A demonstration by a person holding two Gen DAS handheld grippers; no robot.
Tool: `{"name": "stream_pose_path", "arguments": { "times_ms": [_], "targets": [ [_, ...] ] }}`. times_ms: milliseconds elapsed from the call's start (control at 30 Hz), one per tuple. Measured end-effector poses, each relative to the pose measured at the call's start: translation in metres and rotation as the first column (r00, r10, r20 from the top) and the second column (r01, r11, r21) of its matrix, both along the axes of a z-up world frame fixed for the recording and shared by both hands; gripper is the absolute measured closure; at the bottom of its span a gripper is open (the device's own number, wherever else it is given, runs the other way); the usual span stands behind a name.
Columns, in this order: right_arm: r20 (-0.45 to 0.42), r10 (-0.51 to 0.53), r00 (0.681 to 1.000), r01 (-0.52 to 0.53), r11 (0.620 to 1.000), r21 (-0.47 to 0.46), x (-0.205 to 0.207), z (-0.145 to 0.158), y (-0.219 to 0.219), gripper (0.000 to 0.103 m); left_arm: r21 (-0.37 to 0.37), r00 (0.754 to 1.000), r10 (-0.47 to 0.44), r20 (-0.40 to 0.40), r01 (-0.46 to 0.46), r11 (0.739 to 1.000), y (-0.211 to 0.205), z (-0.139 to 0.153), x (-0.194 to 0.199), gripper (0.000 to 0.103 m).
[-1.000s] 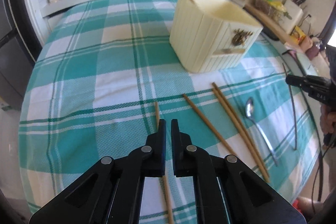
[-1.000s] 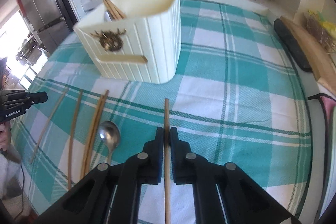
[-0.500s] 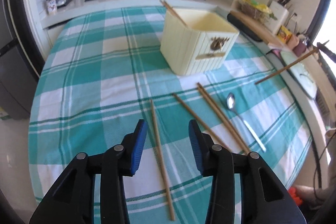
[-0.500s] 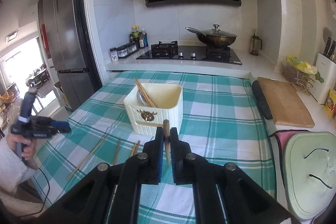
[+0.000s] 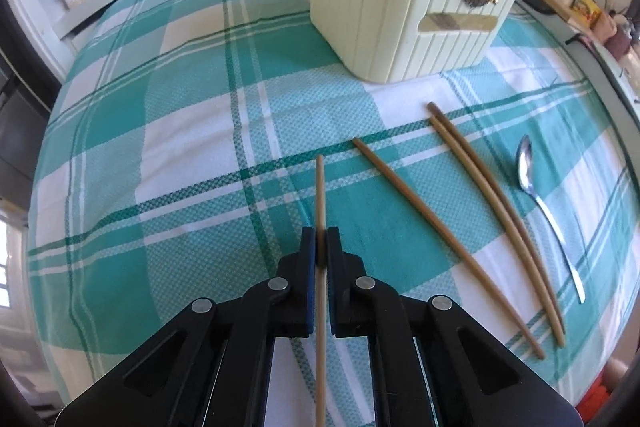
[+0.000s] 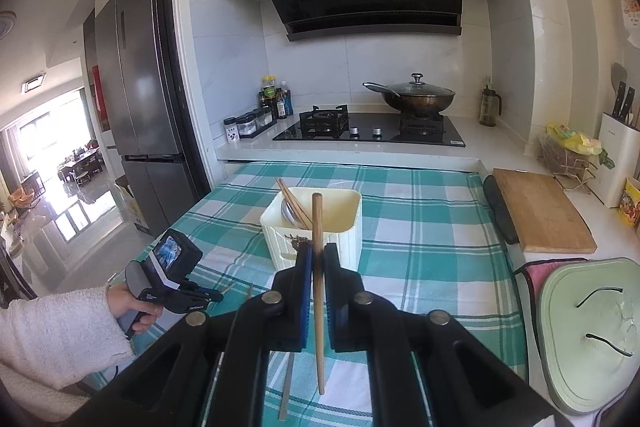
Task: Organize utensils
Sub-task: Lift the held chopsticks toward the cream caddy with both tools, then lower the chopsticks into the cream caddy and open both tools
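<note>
- On the checked worktop (image 5: pixel 192 131) I see a cream ribbed utensil box (image 6: pixel 320 227): chopsticks (image 6: pixel 294 203) and something metal inside.
- Left claw (image 5: pixel 321 247) low, clamped on one wooden chopstick (image 5: pixel 320 187); three loose chopsticks (image 5: pixel 472 195) and a steel spoon (image 5: pixel 536 191) lie right of it.
- Right claw (image 6: pixel 317 259) raised, pinching a second chopstick (image 6: pixel 317 227) near upright before the box.
</note>
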State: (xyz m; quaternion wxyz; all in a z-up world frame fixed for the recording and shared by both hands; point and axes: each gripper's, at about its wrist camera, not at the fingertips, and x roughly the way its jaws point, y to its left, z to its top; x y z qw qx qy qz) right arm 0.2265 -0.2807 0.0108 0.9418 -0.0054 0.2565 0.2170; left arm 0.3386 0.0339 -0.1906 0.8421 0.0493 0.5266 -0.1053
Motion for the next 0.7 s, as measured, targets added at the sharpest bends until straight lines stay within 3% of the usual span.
{"name": "stream_pose_path", "arguments": {
  "times_ms": [200,400,500,700],
  "targets": [
    [0.02,0.03,0.999,-0.031,0.999,0.014,-0.01,0.006,0.002,0.097,-0.199,0.985,0.016,0.174,0.019,0.98,0.026,0.073,-0.042,0.1],
    [0.028,0.057,0.998,-0.058,0.998,0.038,-0.009,0.008,0.01,0.097,-0.302,0.929,0.044,0.367,0.075,0.95,0.044,0.144,-0.088,0.1],
    [0.02,0.058,0.998,-0.058,0.997,0.04,-0.004,0.004,0.014,0.097,-0.347,0.897,0.084,0.434,0.08,0.934,0.054,0.162,-0.099,0.099],
    [0.001,0.057,0.998,-0.057,0.998,0.036,0.003,0.001,0.02,0.097,-0.407,0.871,0.131,0.473,0.084,0.91,0.064,0.174,-0.104,0.1]
  ]
}}
